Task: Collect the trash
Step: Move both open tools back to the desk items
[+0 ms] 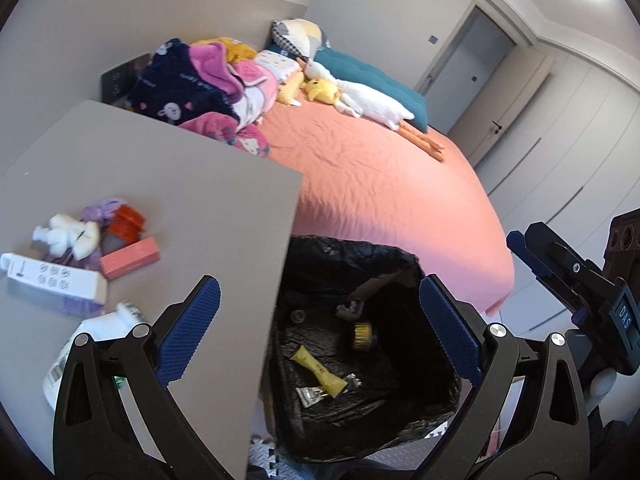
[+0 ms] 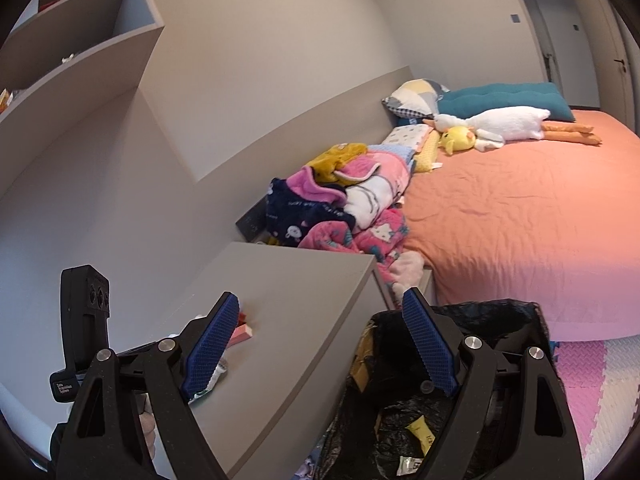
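two grippers hang over the corner where a grey surface (image 1: 168, 184) meets a bin lined with a black trash bag (image 1: 344, 248). the left gripper (image 1: 318, 326) has its blue fingers (image 1: 190, 330) spread wide and nothing is between them; one finger is over the surface edge and the other is over the bag. the right gripper (image 2: 320, 346) has also its fingers (image 2: 210, 346) spread apart and holds nothing, with one finger above the surface and the other above the bag opening.

inside the bag lie a yellow tube (image 1: 318, 370), a crumpled silver wrapper (image 1: 312, 394), a gold-coloured cap (image 1: 362, 335) and a small grey piece that i cannot name.

on the surface, well to the left in the left wrist view, several things lie close together: a white power strip (image 1: 52, 278), a pink box (image 1: 130, 258) just beside it, a red-orange packet (image 1: 126, 224), a white plush toy (image 1: 68, 236) on something purple, and a white bottle (image 1: 104, 326) partly hidden behind the left finger. this part is blurred.

behind is a bed with an orange sheet (image 1: 380, 184), a pile of pink and dark blue blankets (image 1: 208, 88), a yellow plush toy (image 1: 322, 90), a white goose plush (image 1: 372, 104) and a teal cushion (image 1: 372, 76).
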`<state>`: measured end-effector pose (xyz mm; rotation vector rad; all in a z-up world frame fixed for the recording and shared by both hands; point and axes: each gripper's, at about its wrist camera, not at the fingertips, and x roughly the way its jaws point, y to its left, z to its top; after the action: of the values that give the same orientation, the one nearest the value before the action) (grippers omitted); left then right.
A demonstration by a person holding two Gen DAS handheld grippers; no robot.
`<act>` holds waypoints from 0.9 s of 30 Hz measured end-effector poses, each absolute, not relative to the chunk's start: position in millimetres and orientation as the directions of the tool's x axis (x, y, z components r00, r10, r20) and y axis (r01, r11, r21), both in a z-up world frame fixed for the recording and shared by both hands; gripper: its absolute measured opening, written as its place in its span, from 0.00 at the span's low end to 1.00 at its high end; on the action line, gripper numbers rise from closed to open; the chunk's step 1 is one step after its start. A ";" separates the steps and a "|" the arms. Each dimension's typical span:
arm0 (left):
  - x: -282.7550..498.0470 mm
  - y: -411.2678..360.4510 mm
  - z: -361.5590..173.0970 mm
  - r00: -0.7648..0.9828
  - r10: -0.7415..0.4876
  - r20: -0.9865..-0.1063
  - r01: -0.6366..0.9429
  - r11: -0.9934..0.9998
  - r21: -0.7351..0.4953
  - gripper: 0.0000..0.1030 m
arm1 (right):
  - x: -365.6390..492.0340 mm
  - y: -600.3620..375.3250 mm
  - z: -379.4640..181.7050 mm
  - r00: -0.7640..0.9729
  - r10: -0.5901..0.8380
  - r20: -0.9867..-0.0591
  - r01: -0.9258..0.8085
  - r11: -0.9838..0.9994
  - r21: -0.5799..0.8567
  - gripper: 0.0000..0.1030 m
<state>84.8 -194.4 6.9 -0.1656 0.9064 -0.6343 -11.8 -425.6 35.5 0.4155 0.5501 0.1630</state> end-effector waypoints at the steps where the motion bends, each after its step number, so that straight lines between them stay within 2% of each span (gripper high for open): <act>1: 84.7 -186.3 5.0 0.456 -0.568 -0.684 0.428 0.815 -0.391 0.94 | -8.8 -420.1 34.8 0.837 0.271 -0.475 -0.051 0.904 0.425 0.81; 9: 85.5 -141.3 -3.9 0.488 -0.527 -0.695 0.358 0.848 -0.391 0.94 | 7.9 -383.6 28.4 0.798 0.348 -0.492 -0.120 0.892 0.436 0.82; 27: 93.4 -79.2 -56.6 0.480 -0.355 -0.803 0.299 0.926 -0.230 0.94 | 43.1 -309.2 8.9 0.702 0.448 -0.553 -0.214 0.874 0.437 0.82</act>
<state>93.4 -79.2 -56.6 -0.0615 0.9934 -0.3992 43.1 -309.2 8.9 0.3565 0.7014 0.3772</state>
